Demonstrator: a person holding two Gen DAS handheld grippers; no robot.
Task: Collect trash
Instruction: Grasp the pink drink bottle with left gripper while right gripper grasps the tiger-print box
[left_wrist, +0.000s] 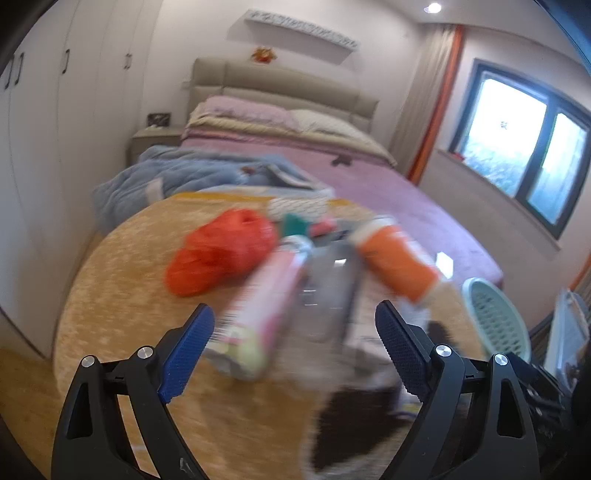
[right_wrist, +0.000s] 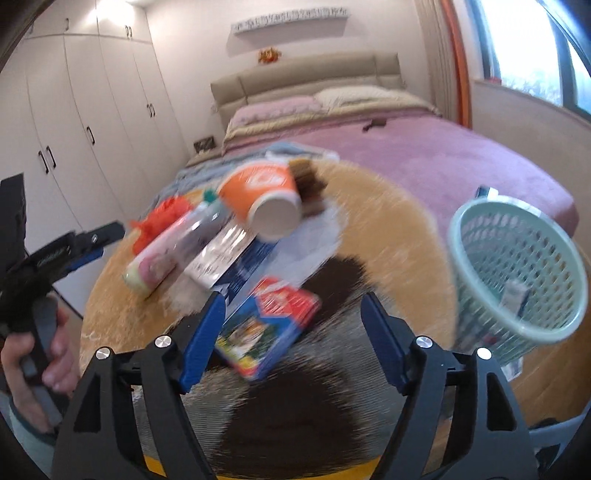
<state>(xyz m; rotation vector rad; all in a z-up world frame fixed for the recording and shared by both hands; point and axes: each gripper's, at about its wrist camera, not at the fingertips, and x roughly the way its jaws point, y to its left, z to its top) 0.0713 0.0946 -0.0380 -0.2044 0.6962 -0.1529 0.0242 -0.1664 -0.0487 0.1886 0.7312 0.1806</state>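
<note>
Trash sits heaped on the round tan furry worktop (right_wrist: 388, 206), left of the pale-green mesh plastic basket (right_wrist: 517, 258). Left gripper (left_wrist: 295, 347) and right gripper (right_wrist: 291, 332) both spread, empty, probably lining up picks; red-blue cardboard box (right_wrist: 269, 325) nearest.

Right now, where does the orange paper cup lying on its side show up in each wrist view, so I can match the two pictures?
Left wrist view: the orange paper cup lies right of centre, beyond the tool's right finger, blurred.
Right wrist view: the cup sits above centre, its white base facing the camera.
Shared landmark: the pale green plastic mesh basket, to the right of the cup in both views.
</note>
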